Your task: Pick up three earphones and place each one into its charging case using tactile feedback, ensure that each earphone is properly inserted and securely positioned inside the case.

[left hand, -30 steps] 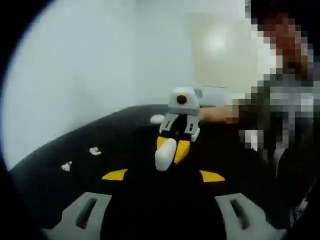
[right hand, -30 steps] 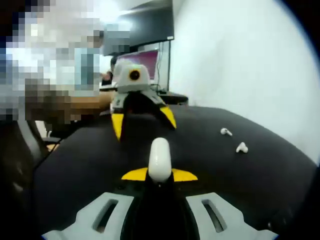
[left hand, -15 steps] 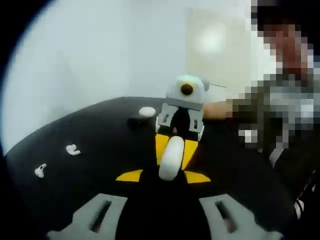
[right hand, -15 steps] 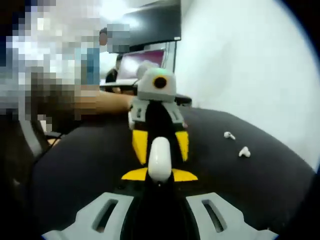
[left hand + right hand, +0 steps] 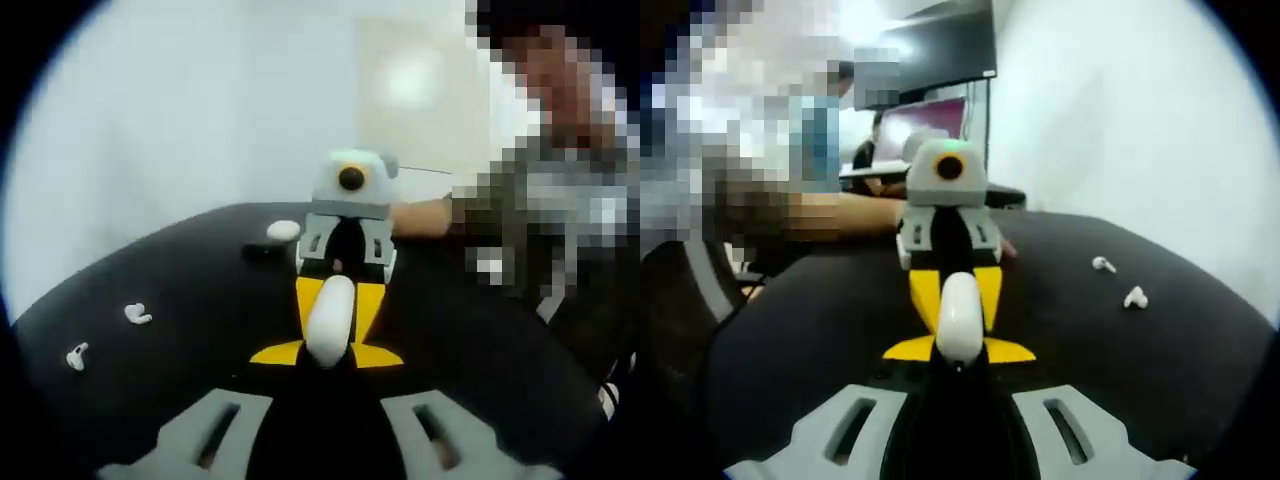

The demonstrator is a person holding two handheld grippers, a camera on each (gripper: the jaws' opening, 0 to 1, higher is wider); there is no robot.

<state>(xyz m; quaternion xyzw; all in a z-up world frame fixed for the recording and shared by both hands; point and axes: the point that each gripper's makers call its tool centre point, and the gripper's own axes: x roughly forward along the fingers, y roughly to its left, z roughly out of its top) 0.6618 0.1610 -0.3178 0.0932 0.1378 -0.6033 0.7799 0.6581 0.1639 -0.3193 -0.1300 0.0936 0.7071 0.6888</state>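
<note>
Pinching white charging case (image 5: pixel 960 320) between both grippers' tips

soft blurry frames, bright glare on wall (image 5: pixel 410 80), fisheye-bent edges

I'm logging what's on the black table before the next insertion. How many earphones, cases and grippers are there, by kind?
loose earphones: 2
charging case: 1, between the jaws
white oval item: 1, kind unclear
grippers: 2, the left gripper and the right gripper
Total: 6
</note>
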